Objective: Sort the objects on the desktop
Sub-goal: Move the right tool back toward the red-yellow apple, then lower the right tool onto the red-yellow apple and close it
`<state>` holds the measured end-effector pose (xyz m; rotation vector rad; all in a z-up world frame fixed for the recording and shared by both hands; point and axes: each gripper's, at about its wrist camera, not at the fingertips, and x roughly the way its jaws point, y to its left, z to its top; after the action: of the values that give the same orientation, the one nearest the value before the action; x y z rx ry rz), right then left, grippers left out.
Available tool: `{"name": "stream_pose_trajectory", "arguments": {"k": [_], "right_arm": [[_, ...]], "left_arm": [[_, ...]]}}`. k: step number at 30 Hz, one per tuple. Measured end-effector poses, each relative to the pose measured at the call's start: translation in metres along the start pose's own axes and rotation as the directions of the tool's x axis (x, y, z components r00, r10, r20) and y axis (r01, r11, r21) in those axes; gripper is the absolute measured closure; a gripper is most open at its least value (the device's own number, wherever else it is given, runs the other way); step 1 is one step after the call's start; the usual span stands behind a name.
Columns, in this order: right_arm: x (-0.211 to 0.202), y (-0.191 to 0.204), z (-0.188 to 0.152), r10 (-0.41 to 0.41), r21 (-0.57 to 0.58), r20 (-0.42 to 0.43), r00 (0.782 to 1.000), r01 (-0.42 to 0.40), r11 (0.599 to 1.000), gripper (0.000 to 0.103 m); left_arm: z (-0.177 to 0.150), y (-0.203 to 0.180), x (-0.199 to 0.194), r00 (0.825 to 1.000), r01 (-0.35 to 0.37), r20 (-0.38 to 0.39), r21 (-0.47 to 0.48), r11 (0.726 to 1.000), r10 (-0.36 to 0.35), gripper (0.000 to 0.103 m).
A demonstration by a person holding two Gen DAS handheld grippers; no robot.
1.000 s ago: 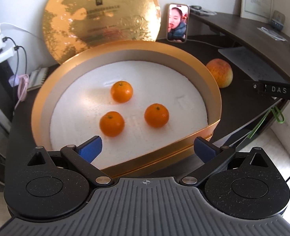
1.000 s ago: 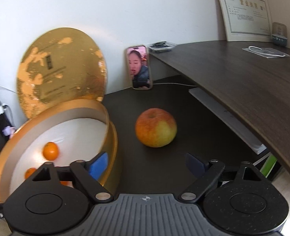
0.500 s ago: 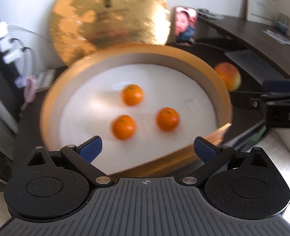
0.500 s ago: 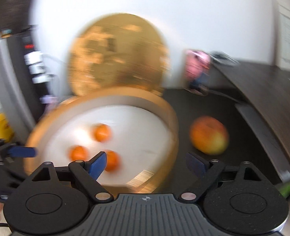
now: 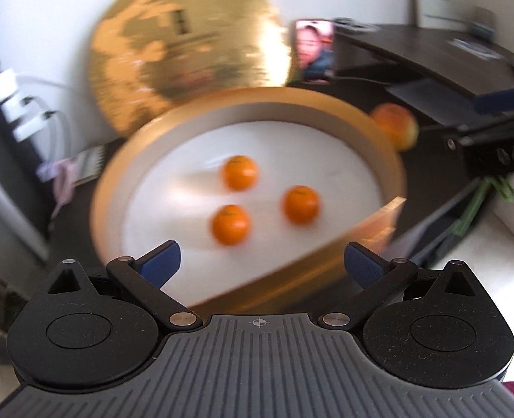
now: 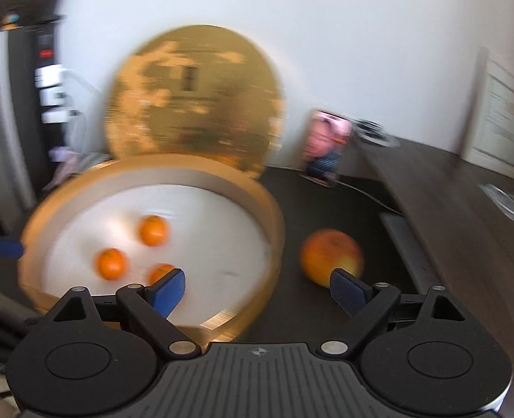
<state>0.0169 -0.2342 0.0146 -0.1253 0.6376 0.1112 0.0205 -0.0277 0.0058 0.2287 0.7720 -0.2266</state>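
A round gold box (image 5: 394, 174) (image 6: 276, 223) with a white lining holds three small oranges (image 5: 239, 172) (image 6: 154, 230). Its gold lid (image 5: 187, 48) (image 6: 194, 97) leans upright against the wall behind it. An apple (image 5: 396, 125) (image 6: 331, 256) lies on the dark desk to the right of the box. My left gripper (image 5: 260, 264) hovers open near the box's front rim, with nothing between its fingers. My right gripper (image 6: 257, 289) is open too, pulled back, facing the box's right edge and the apple. Both views are blurred by motion.
A phone (image 5: 314, 50) (image 6: 326, 146) stands against the wall right of the lid. A raised dark shelf (image 6: 466, 209) runs along the right, with a framed paper (image 6: 507, 115) on it. Plugs and cables (image 5: 16, 104) sit at the left.
Both grippers have drawn back and swung left, so the box and oranges look smaller and lie further in. The right view went from facing the apple to facing the box. Both grippers stayed open.
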Motion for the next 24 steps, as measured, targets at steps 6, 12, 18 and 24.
{"name": "stream_pose_trajectory", "arguments": {"k": [6, 12, 18, 24], "right_arm": [[-0.009, -0.009, -0.021, 0.044, 0.036, -0.007, 0.999, -0.043, 0.998, 0.013], [0.01, -0.038, -0.033, 0.0, 0.184, -0.05, 0.999, 0.009, 0.983, 0.013], [0.03, -0.048, -0.036, -0.031, 0.222, -0.011, 0.999, 0.033, 0.975, 0.012], [0.073, -0.069, -0.029, -0.048, 0.271, 0.033, 0.998, 0.038, 0.962, 0.01]], "left_arm": [[0.002, 0.02, 0.004, 0.999, -0.038, -0.022, -0.111, 0.993, 0.036, 0.0], [-0.006, 0.02, -0.004, 1.0, 0.009, -0.026, -0.13, 0.991, -0.012, 0.0], [-0.002, 0.002, -0.006, 0.999, 0.041, 0.003, -0.066, 0.997, -0.041, 0.0], [0.009, 0.026, 0.011, 0.998, -0.053, -0.028, -0.181, 0.982, 0.049, 0.0]]}}
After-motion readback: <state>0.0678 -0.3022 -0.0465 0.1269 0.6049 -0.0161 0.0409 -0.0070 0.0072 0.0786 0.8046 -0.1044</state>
